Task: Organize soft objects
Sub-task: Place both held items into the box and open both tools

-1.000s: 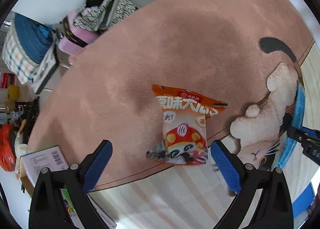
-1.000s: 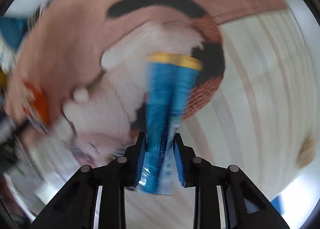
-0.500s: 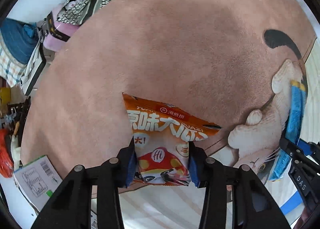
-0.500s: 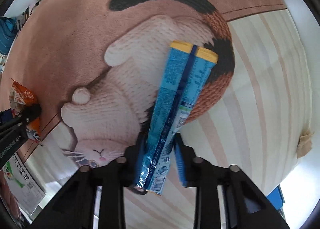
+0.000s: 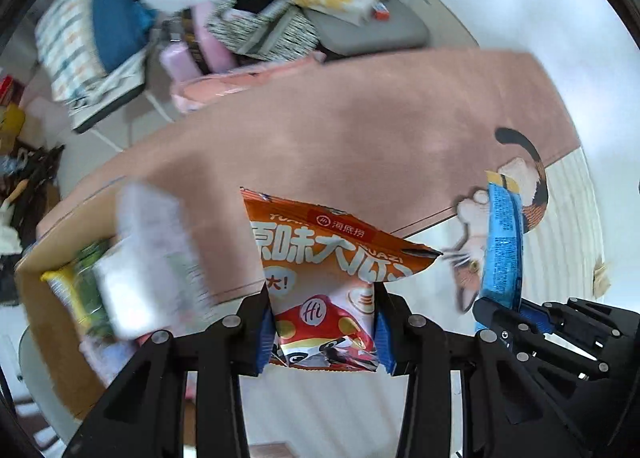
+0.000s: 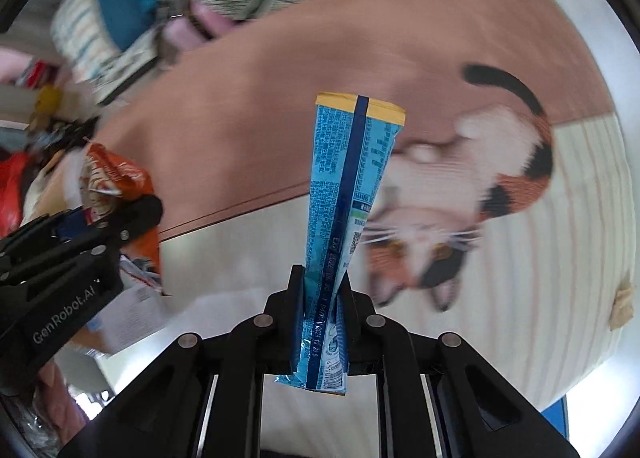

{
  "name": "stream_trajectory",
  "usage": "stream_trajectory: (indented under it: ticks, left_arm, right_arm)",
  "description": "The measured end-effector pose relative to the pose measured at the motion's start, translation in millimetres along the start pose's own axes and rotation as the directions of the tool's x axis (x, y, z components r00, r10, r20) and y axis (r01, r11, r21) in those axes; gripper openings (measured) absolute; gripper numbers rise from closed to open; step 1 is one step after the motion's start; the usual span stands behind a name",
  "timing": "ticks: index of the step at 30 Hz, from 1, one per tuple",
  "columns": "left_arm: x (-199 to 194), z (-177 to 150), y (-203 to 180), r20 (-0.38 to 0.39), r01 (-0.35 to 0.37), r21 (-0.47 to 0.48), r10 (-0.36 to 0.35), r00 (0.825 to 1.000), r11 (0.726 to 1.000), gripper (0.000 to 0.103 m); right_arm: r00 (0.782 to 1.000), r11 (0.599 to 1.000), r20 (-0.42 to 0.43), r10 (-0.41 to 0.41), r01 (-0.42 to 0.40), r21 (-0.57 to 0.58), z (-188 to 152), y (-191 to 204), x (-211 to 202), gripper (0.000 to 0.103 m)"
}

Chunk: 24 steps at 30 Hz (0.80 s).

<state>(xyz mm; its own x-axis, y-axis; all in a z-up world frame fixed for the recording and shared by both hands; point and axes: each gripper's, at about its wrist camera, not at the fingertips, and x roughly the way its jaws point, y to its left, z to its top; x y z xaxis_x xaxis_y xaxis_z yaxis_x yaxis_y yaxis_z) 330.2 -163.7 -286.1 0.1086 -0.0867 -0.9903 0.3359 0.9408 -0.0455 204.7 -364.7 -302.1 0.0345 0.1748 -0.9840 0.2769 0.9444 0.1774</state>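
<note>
Blue packet [image 6: 347,194] lengthwise between right gripper [image 6: 320,322] pads, pointing forward; orange bag [image 5: 324,282] in left gripper [image 5: 324,334].

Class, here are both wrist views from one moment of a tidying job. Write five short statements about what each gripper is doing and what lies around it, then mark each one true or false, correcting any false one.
1. The left gripper is shut on an orange snack bag. True.
2. The right gripper is open with nothing between its fingers. False: it is shut on a long blue packet.
3. The orange snack bag lies flat on the pink rug. False: it is held up off the rug.
4. The rug shows a calico cat. True.
5. A cardboard box sits to the left of the orange bag in the left wrist view. True.
</note>
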Motion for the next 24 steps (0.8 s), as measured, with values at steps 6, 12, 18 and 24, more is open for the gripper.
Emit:
stream_trajectory:
  ticks: [6, 12, 18, 24]
  left_arm:
    - [-59.3, -65.1, 101.4, 0.048, -0.022, -0.134, 0.029, 0.998, 0.991, 0.037]
    - [-74.2, -108.5, 199.1, 0.02, -0.099, -0.241, 0.107, 0.994, 0.966, 0.037]
    - [-42.8, -134.6, 290.2, -0.08, -0.125, -0.36, 0.103, 0.991, 0.924, 0.037]
    - [13.0, -139.8, 335.0, -0.191, -0.095, -0.416, 0.015, 0.981, 0.904, 0.038]
  right_arm:
    - [0.997, 0.987, 0.022, 0.078, -0.074, -0.141, -11.3, 134.8, -22.1, 0.014]
    - [0.995, 0.958, 0.01, 0.102, -0.095, -0.27, -28.3, 256.9, -19.9, 0.014]
    - [1.0, 0.944, 0.022, 0.018, -0.01, -0.33, -26.2, 330.8, 8.2, 0.014]
    - [0.995, 0.945, 0.008, -0.097, 0.094, -0.314, -11.5, 353.8, 51.8, 0.014]
